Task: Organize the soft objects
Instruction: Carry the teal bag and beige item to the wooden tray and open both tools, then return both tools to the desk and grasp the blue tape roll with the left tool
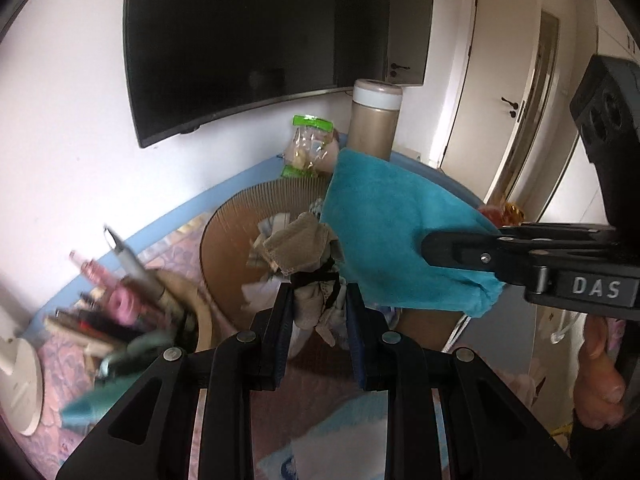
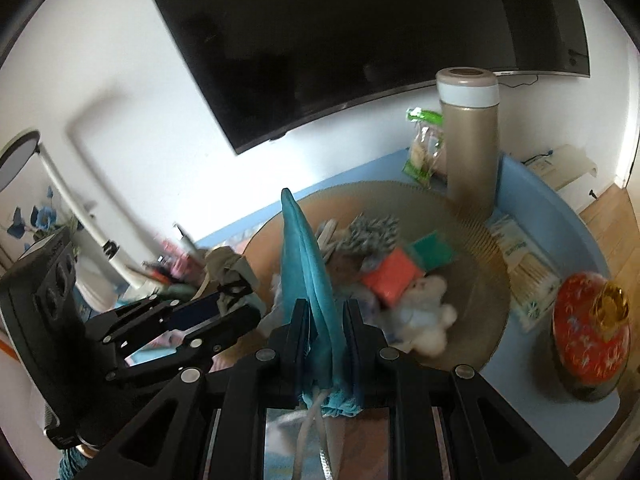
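the desk [image 2: 520,184] carries a blue mat, and on it, toward the back edge under the wall-mounted screen [image 1: 260,32], sits the wide round cardboard tray [image 2: 472,216] with the ribbed rim. this tray already holds soft things: a white plush toy [image 2: 424,312], an orange sponge [image 2: 390,282], a green sponge [image 2: 434,250] and a grey-striped cloth [image 2: 372,230]. i judge it to be the collection point.

the teal drawstring pouch [image 2: 304,264] is clenched in my right tongs [image 2: 326,320]. its long axis stands nearly upright from the jaws, tip toward the screen, drawstring end hanging back toward my wrist. it hangs over the near rim of the tray.

the small beige-and-grey bundle of cloth [image 1: 308,248], tied with a dark band, is clenched in my left tongs [image 1: 318,312]. it stands up from the jaws over the left part of the tray, close to the pen holder [image 1: 132,304] at the tray's left side.

the governing relation: both loads lie forward of and above the tray floor, left load on the left, right load on the right, tongs side by side and near each other. the right tongs are nearer the tray's centre. i judge the coming move to be a lowering into the tray; the left load needs clearance from the pen holder.
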The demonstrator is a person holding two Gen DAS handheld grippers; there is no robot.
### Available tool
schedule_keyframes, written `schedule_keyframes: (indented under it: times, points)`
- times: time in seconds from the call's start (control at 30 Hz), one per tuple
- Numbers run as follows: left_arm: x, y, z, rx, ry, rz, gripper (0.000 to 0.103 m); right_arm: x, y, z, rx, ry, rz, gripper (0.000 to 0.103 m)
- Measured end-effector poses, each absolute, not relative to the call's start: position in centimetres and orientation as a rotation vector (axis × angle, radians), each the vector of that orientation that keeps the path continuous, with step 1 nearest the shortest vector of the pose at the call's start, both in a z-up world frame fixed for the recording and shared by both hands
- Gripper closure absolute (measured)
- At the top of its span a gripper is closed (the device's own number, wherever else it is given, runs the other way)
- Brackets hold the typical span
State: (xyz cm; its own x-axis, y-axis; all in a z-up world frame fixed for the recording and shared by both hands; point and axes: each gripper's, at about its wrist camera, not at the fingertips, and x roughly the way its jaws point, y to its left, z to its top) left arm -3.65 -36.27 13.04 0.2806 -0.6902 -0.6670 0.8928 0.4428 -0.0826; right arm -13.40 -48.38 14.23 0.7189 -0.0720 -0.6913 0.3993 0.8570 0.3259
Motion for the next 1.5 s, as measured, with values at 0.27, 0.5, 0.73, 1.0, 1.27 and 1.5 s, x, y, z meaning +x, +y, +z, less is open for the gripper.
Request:
schedule_keyframes:
  times: [0.27,0.5,0.73,1.0,1.27,1.5]
  points:
    - [-2.0,-39.6,13.9,0.309,0.711,-1.050,0.079,-11.2,-51.7,15.7,0.521,0.607,-0.274,0.086]
    - [-1.5,-40.2,11.8,0.346,0.748,-0.984,0.026,-7.9,-54.0,13.0,0.489,0.708,-0.382,0.058]
    - [-2.9,-37.0,13.2,0.331,0.719,-1.035,0.026,-11.3,-54.7,14.8,0.468,0.630,-0.487,0.043]
    - [-5.0,-28.6,15.9,0.233,0.696,-1.053,0.026,-12.7,-48.2,18.3,0.432,0.585,-0.384,0.043]
    - [-5.2,-15.7,17.2,0.137,0.626,-0.847,0.020,-13.1,-36.3,22.4,0.261,0.480,-0.195,0.018]
    - [-0.2,-1.5,15.3,0.021,0.700,-0.438,0.019,-11.5,-26.0,20.7,0.090,0.527,-0.016,0.012]
